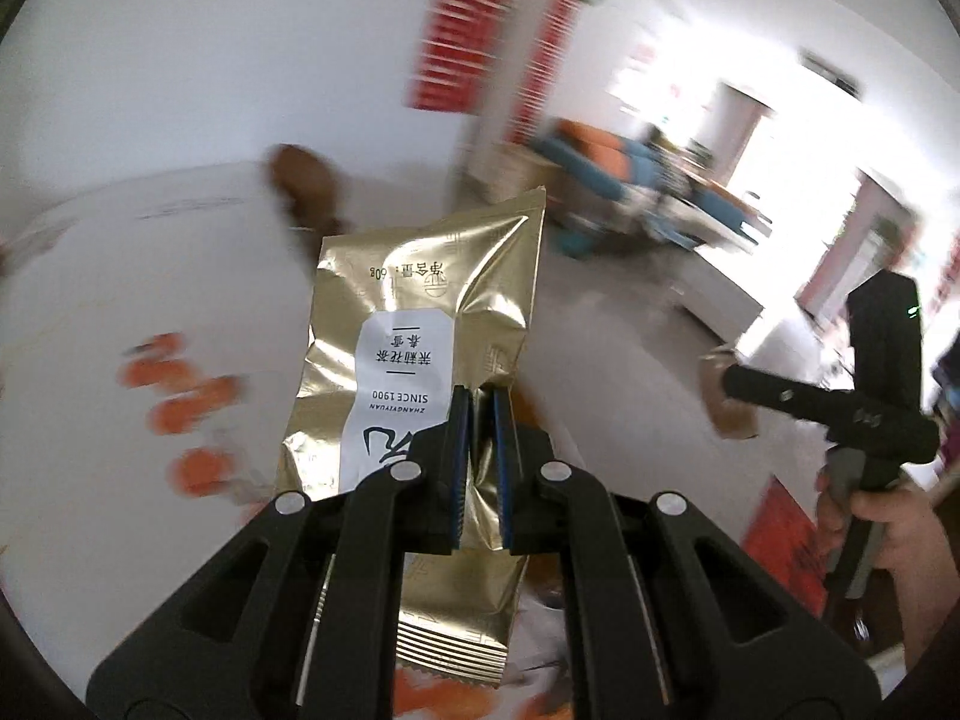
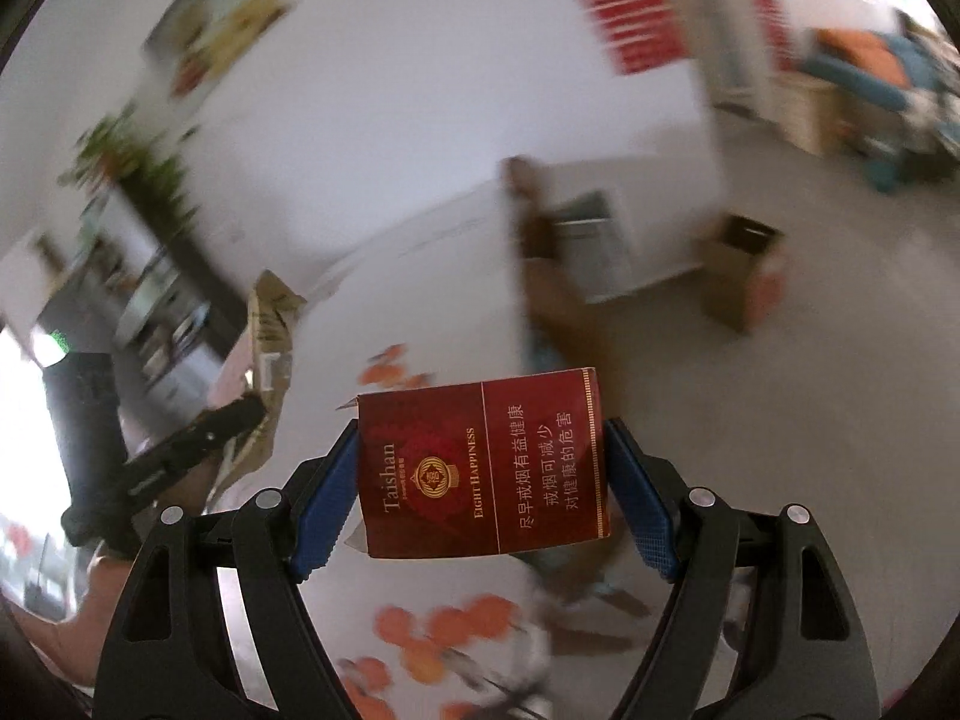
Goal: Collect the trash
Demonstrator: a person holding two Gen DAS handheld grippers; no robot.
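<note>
gold tea packet (image 1: 420, 336) pointing forward, cigarette pack (image 2: 483, 462) crosswise

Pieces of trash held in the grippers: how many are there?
2. A gold foil bag is pinched in the left gripper; a red cigarette box is clamped in the right gripper. The blurred surroundings may hide more.
</note>
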